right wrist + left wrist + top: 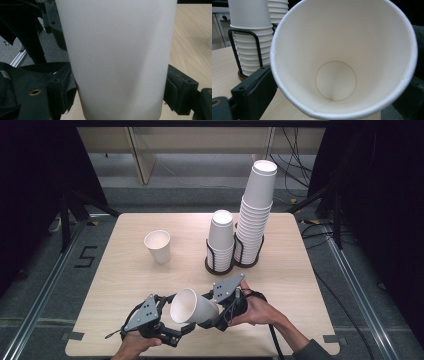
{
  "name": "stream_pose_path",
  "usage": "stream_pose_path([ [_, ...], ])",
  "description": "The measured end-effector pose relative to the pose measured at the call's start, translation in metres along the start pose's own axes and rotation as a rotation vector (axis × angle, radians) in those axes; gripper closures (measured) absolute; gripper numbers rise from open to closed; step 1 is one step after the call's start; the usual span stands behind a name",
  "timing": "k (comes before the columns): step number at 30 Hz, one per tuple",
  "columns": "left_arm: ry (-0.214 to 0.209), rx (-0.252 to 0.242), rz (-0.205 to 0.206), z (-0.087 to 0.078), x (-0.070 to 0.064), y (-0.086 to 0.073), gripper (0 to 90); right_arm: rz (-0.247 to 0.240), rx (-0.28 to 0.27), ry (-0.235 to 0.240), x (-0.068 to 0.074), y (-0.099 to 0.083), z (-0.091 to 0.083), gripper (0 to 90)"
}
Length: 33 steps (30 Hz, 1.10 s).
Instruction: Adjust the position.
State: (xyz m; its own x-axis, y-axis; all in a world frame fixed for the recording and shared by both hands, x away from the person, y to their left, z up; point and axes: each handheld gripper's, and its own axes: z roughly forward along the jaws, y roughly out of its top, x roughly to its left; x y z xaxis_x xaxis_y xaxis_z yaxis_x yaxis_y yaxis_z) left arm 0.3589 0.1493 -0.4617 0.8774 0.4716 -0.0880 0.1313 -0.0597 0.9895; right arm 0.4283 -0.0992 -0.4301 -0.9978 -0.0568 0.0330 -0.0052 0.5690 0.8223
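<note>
The white paper cup [192, 307] is lying tilted on its side above the near edge of the pale wooden desk [125, 280], its open mouth facing the left gripper [172, 330] and its base toward the right gripper [220, 317]. The right gripper's jaws are pinching the cup's wall from both sides, as the right gripper view shows. The left gripper's jaws are standing spread on either side of the rim, and whether they are touching it cannot be told.

A hard squeeze from either side would likely be crumpling the thin wall, and a release by the right before the left is gripping would be letting the cup drop.

Both hands are coming in low, angled inward toward the cup.

Beyond the cup, a single upright white paper cup [157, 246] is standing to the far left, and two stacks of inverted white cups in black wire holders [235, 255] are standing farther back.
</note>
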Motion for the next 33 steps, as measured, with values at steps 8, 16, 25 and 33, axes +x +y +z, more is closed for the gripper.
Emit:
stream_pose_path([
  [8,0.017,-0.034,-0.003,0.003,-0.004,0.002,8.9,0.041,0.029,-0.008,0.003,0.0,0.01,22.5],
  [16,-0.002,-0.041,0.002,0.002,-0.004,0.001,11.8,0.06,0.038,0.002,0.006,-0.001,0.018,22.6],
  [25,-0.009,-0.053,-0.02,0.001,-0.003,0.0,13.3,0.075,0.027,0.007,0.006,-0.003,0.021,22.7],
  [33,0.025,-0.044,-0.022,-0.001,-0.001,0.001,16.1,0.133,0.025,-0.035,0.002,-0.009,0.022,14.8],
])
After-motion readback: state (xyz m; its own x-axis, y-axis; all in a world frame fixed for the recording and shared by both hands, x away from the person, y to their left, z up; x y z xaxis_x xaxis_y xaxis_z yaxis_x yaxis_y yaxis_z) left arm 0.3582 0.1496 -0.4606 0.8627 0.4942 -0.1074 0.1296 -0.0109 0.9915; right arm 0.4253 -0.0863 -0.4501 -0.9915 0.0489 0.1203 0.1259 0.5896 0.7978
